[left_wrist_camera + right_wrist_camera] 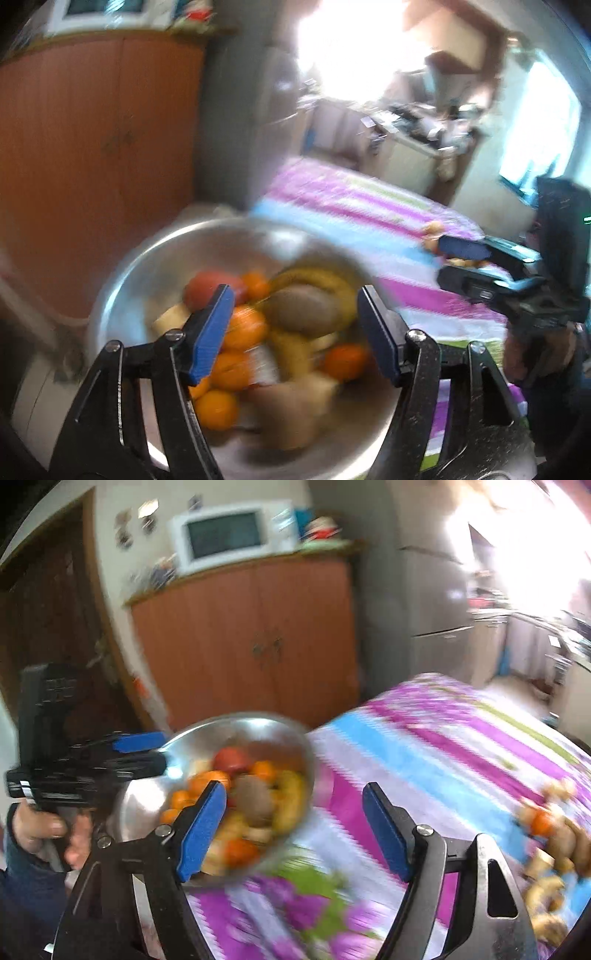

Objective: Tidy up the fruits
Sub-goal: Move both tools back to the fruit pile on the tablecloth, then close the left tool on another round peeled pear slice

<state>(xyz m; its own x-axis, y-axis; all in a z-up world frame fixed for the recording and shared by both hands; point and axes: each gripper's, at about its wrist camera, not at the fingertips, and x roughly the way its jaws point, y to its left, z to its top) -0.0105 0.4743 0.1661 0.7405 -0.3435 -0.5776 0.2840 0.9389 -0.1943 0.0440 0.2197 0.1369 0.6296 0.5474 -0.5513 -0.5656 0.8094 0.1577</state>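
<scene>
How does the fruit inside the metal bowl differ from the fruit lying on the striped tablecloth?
The fruit in the metal bowl is one deep heap: oranges, a kiwi, bananas and something red. The fruit on the tablecloth lies loose near its right edge and looks mostly brownish-yellow, with one orange piece. The bowl holds more. Both groups are blurred, and neither is in a claw.

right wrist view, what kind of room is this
Most likely a home kitchen or dining area. A white microwave sits on a wooden cupboard, a tall grey fridge stands beside it, and a metal bowl of fruit rests on a table with a striped floral cloth.
</scene>
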